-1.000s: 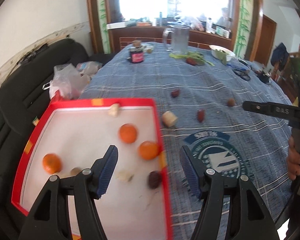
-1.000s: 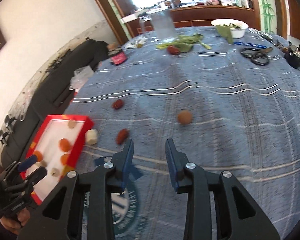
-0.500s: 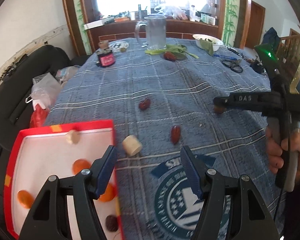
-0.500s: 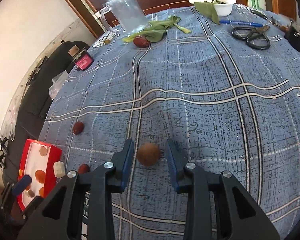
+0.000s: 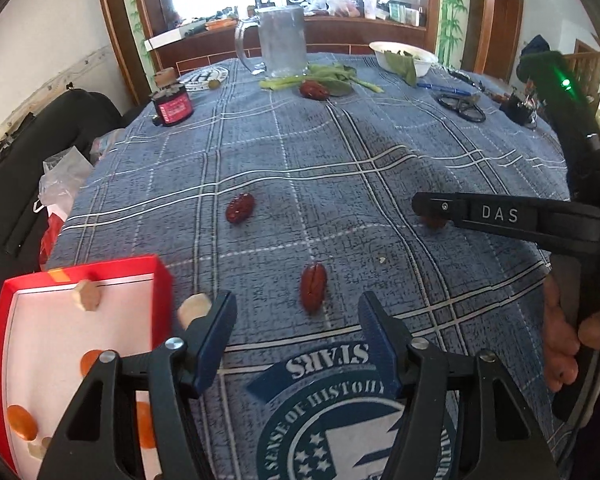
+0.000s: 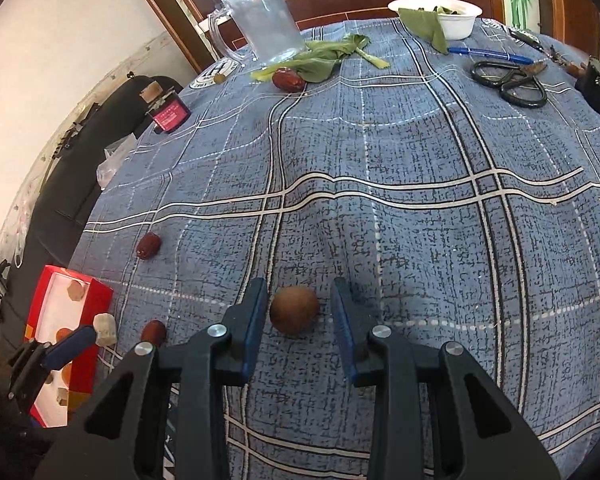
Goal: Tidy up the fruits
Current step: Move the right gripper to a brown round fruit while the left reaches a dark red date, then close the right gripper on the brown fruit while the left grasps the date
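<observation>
A blue plaid cloth (image 6: 420,160) is covering the counter, the red tray (image 5: 4,320) is holding oranges (image 5: 20,420) at its left edge, and both tools are standing apart, the right tool (image 6: 298,316) flanking a brown fruit (image 6: 294,309), the left tool (image 5: 296,336) near a red date (image 5: 313,286).

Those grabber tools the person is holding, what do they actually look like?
Each is a black plastic frame with silver rivets and two fingers faced with ribbed dark-blue pads. The left gripper matches the right gripper. Seen from the side, the right one bears white "DAS" lettering, a green light and a thin black cable.
</observation>
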`<state>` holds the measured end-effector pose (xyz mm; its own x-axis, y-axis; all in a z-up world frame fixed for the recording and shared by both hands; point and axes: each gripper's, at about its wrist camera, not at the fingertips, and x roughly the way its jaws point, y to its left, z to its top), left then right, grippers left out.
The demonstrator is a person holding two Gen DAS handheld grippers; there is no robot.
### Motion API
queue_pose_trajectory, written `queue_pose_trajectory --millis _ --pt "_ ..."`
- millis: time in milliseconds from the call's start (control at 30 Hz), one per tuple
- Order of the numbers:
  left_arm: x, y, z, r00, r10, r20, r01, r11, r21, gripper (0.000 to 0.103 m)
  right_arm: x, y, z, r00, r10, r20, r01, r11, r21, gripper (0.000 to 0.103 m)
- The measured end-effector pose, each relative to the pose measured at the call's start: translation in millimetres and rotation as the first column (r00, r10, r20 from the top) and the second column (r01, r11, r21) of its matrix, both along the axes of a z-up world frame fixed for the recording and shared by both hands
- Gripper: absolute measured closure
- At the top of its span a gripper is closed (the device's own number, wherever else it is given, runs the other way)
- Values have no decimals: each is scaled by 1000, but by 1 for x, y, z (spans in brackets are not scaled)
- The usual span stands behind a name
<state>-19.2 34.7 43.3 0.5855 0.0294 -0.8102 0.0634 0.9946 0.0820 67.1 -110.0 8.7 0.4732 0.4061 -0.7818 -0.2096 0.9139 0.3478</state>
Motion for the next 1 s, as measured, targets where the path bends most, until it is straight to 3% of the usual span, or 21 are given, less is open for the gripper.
queue_pose_trajectory --millis 133,433,700,1000 --pt "12 -3 -11 1000 1 -31 -2 1000 -5 60 -2 3 0 1000 1 18 0 1000 -22 68" --pt "26 -15 -22 999 -14 -45 13 1000 -6 78 -6 12 1 998 16 62 -10 995 -101 70" --pt "25 -12 -23 1000 -2 -26 1 999 -33 88 -5 10 1 999 10 54 -5 996 -89 70" --pt "12 -11 -19 1000 16 6 -16 1000 0 88 -7 8 2 999 -5 43 9 996 -88 76"
